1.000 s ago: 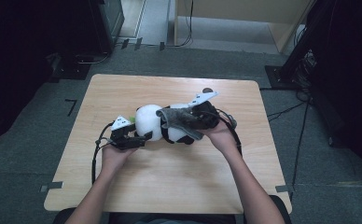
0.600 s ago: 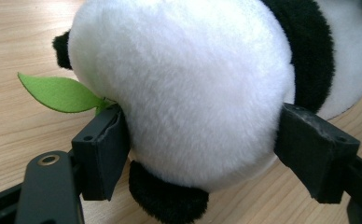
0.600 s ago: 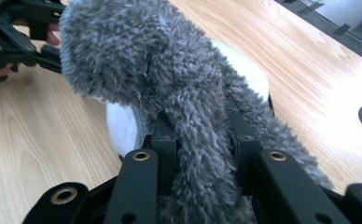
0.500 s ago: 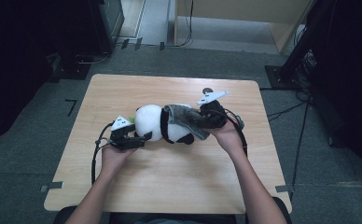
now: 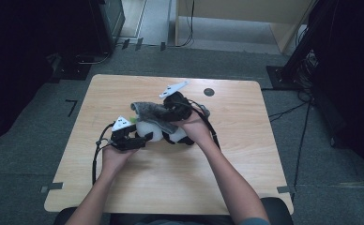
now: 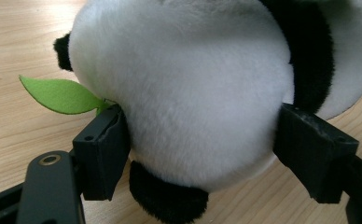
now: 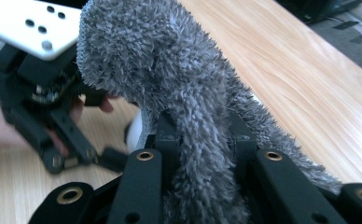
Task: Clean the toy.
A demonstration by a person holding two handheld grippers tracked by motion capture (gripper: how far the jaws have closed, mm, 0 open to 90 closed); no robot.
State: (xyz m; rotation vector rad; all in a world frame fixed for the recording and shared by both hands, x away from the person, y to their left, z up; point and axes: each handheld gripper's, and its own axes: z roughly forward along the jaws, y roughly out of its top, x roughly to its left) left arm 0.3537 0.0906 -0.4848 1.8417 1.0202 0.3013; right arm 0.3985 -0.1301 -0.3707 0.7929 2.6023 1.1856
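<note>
One round plush panda (image 5: 163, 132), fluffy white with black patches and a green felt leaf (image 6: 60, 94), sits mid-counter (image 5: 246, 154). My left claw (image 5: 140, 140) clamps its sides, reaching in level. My right claw (image 5: 170, 112), just closing, pinches one shaggy grey cloth (image 5: 149, 111) draped over the panda.

Panda toy (image 6: 188, 88): soft plush, short dense white & black pile, matt. Leaf (image 6: 60, 95) on it: flat green felt. Grey cloth (image 7: 179, 93): shaggy, rough microfibre-type pile, matt. Both grippers' jaws: matt black plastic, slightly scuffed. Table (image 5: 246, 154): light wood-grain top, smooth w/ faint sheen.
</note>
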